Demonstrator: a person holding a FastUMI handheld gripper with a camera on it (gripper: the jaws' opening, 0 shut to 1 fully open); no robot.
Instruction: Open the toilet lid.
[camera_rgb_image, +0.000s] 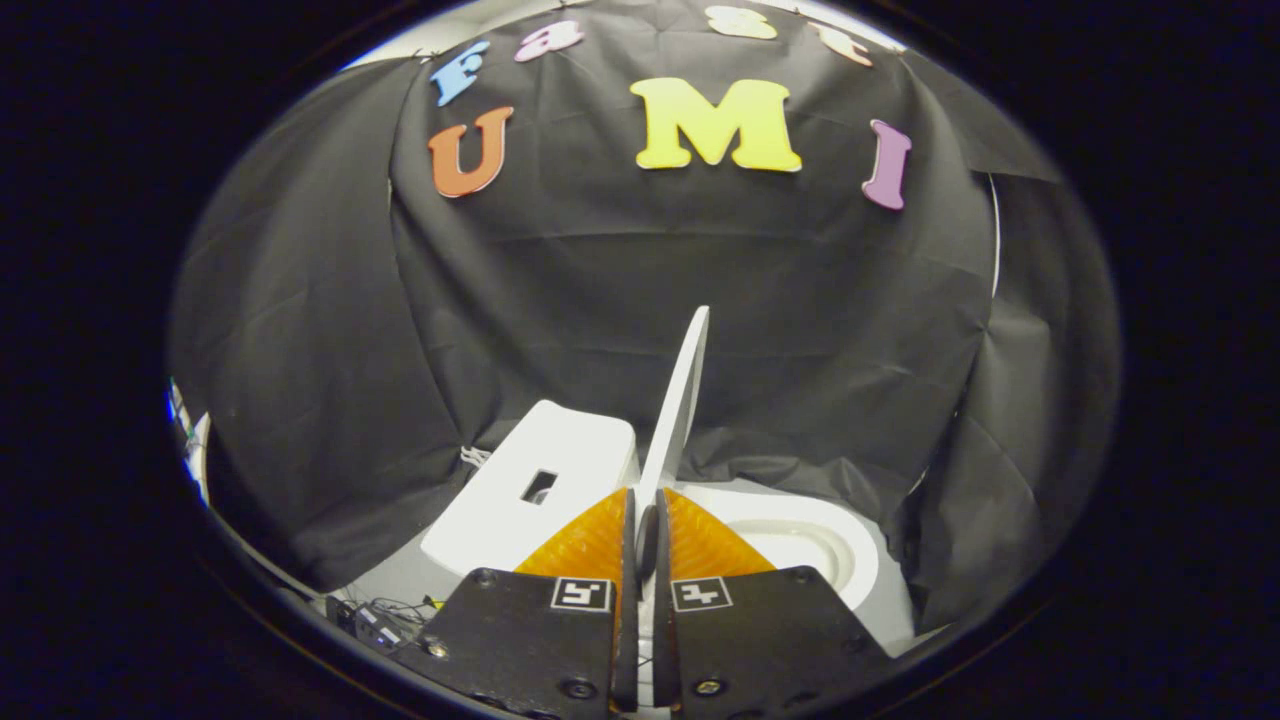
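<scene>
While hand-held gripper clamps one raised toilet lid, one bowl exposed.

The floor is pale grey and shows as a small patch at the foot of the black cloth wall. The white toilet stands on it, its tank to the left of the fingers and its bowl to their right. The cloth hangs down to the floor behind and beside the toilet, bunching in folds where it meets it. Left of the tank's base, a small dark box with thin cables lies on the floor, just beside the cloth's hem.
</scene>
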